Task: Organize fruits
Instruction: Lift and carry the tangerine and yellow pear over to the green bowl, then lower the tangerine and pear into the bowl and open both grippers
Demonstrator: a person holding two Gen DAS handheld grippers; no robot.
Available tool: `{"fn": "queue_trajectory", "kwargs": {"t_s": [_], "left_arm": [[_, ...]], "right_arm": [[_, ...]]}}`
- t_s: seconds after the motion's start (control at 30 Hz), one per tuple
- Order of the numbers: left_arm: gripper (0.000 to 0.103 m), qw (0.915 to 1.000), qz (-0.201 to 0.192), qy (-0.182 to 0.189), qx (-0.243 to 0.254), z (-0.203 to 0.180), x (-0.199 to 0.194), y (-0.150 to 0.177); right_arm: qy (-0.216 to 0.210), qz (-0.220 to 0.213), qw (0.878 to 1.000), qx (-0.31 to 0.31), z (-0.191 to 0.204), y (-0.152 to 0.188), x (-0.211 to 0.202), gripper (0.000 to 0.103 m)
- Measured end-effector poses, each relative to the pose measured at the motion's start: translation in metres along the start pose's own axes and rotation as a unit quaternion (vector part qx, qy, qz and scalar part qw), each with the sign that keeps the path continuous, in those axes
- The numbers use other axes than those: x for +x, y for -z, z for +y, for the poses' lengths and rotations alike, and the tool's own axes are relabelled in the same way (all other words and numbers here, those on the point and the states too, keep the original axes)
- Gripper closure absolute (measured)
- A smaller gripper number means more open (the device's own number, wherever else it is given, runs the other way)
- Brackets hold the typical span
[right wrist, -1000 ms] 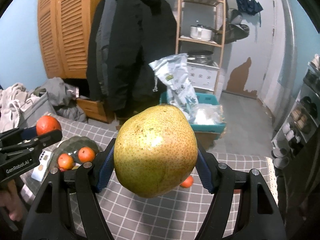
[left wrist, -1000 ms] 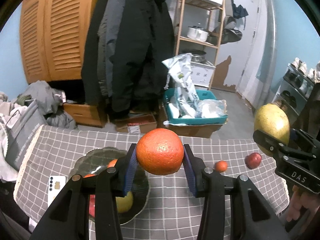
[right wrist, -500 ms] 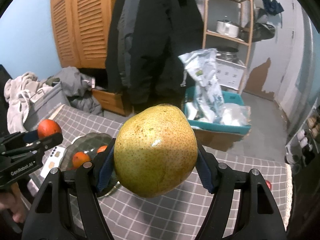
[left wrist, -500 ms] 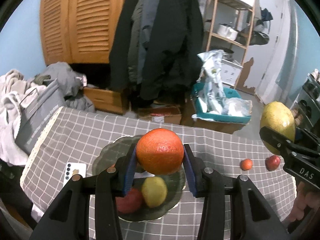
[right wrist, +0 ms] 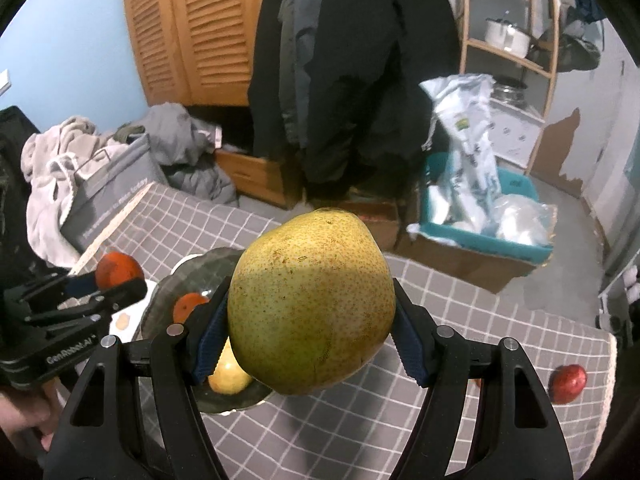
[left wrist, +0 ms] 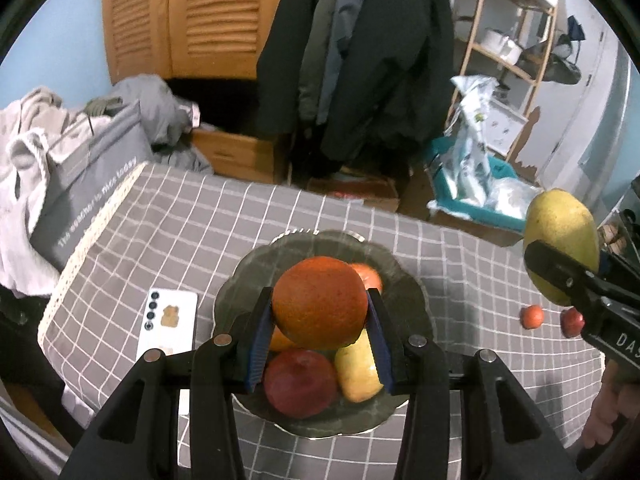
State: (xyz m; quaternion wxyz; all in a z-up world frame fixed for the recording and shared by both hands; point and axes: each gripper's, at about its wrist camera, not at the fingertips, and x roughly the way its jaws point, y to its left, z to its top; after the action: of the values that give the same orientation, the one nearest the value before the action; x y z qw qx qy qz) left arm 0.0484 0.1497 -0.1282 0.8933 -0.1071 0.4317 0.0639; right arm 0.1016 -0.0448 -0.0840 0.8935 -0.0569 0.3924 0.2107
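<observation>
While orange [left wrist: 320,302] was held by left tongs [left wrist: 318,334] above bowl [left wrist: 416,300], pear [right wrist: 310,300] was held by right tongs [right wrist: 310,334]; lowering, release judged next.

Left gripper [left wrist: 320,316] clamped on orange [left wrist: 320,303], above bowl [left wrist: 412,300]. Right gripper [right wrist: 310,320] clamped on pear [right wrist: 310,312], right of bowl, tilted down.
</observation>
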Motion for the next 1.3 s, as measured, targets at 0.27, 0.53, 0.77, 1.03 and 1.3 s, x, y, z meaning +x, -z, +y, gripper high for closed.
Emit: {"fn": "queue_trajectory", "kwargs": {"t_s": [0.27, 0.53, 0.77, 1.03, 1.3], "left_arm": [[0.058, 0.9991, 0.037, -0.009, -0.018, 0.015, 0.028, 0.011], [0.058, 0.9975, 0.065, -0.009, -0.026, 0.018, 0.051, 0.018], [0.058, 0.9962, 0.083, -0.011, -0.023, 0.017, 0.066, 0.023], [0.058, 0.9942, 0.105, -0.01, -0.022, 0.017, 0.08, 0.029], [0.037, 0.9948, 0.099, -0.02, -0.016, 0.017, 0.079, 0.029]], "right_arm": [[-0.01, 0.034, 0.999, 0.002, 0.009, 0.007, 0.037, 0.031], [-0.018, 0.066, 0.998, -0.002, 0.016, 0.018, 0.068, 0.031], [-0.025, 0.089, 0.996, -0.001, 0.015, 0.028, 0.09, 0.031], [-0.035, 0.109, 0.993, 0.004, 0.016, 0.033, 0.106, 0.03], [-0.046, 0.122, 0.992, 0.006, 0.018, 0.035, 0.115, 0.03]]}}
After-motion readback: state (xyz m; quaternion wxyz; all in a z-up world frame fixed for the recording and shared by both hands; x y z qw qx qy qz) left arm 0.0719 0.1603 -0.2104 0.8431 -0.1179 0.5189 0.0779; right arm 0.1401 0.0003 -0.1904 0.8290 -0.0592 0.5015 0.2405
